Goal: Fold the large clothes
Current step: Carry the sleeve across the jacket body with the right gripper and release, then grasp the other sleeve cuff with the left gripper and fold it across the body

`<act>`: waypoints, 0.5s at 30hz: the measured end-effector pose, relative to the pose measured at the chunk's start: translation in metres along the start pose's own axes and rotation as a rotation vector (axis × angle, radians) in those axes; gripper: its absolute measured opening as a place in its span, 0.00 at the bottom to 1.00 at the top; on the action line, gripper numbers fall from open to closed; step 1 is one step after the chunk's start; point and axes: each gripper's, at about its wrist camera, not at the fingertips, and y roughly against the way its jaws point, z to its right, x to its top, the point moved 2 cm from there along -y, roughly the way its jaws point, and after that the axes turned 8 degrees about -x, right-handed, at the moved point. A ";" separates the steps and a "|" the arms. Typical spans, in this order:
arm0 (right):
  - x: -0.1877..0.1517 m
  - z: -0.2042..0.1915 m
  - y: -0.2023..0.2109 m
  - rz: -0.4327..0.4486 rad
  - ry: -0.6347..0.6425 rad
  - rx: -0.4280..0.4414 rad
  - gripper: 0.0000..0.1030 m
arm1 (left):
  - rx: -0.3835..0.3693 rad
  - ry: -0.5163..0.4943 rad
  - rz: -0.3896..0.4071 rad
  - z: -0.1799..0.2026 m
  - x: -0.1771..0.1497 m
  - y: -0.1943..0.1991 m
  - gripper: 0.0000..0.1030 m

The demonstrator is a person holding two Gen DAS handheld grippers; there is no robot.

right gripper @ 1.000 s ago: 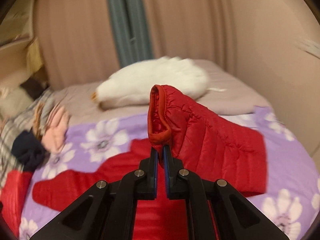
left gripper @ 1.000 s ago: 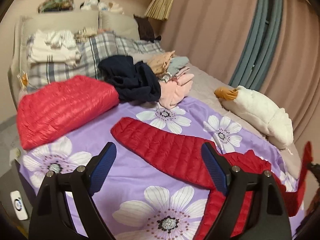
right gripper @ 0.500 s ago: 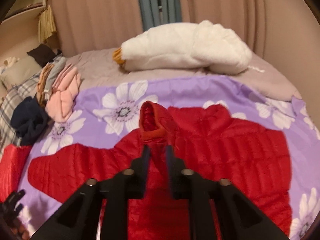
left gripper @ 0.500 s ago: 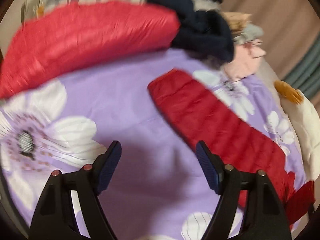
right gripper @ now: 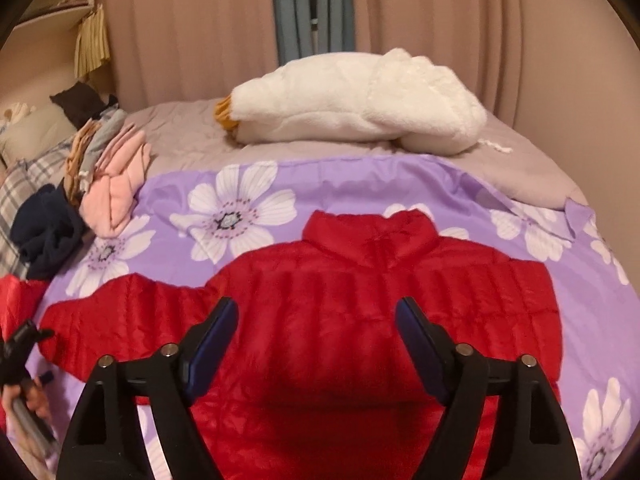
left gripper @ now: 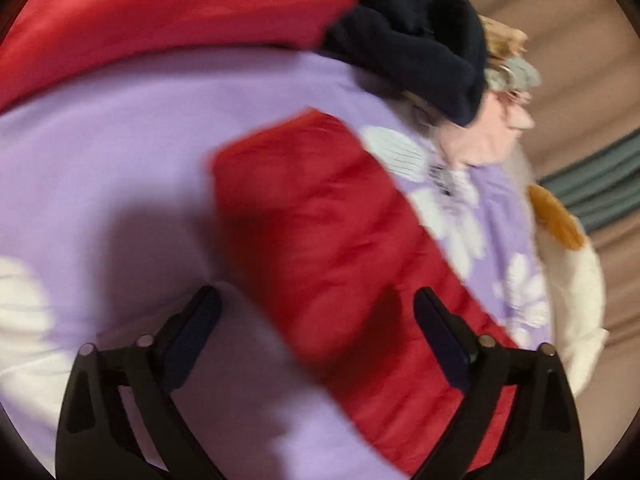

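Note:
A red quilted jacket [right gripper: 384, 304] lies flat, back up, on the purple floral bedspread [right gripper: 248, 184], collar towards the far side, its left sleeve stretched out to the left. My right gripper [right gripper: 316, 320] is open and empty, just above the jacket's middle. My left gripper [left gripper: 318, 312] is open and empty, low over the end of that outstretched sleeve [left gripper: 320, 232]; the view is blurred. The left gripper also shows at the left edge of the right wrist view [right gripper: 24, 344].
A second folded red jacket [left gripper: 160, 12] lies at the bed's head. A navy garment [right gripper: 44, 228] and a stack of folded pink and beige clothes [right gripper: 112, 176] sit beside it. A white plush goose [right gripper: 360, 100] lies along the far side before the curtains.
My right gripper has opened and let go of the jacket's right sleeve, which now lies folded on the body. My left gripper has dropped low towards the left sleeve's end.

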 end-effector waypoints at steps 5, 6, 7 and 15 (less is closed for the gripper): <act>-0.002 0.019 -0.003 0.008 -0.027 -0.051 0.78 | 0.197 -0.152 0.027 0.034 -0.004 -0.023 0.32; -0.002 0.023 -0.005 0.009 -0.027 -0.069 0.78 | 0.205 -0.168 0.026 0.041 -0.007 -0.025 0.17; -0.003 0.029 -0.008 0.002 -0.027 -0.096 0.78 | 0.192 -0.167 0.018 0.046 -0.009 -0.027 0.11; -0.008 0.088 -0.014 -0.012 -0.119 -0.158 0.78 | 0.177 -0.528 0.168 0.142 -0.070 0.016 0.06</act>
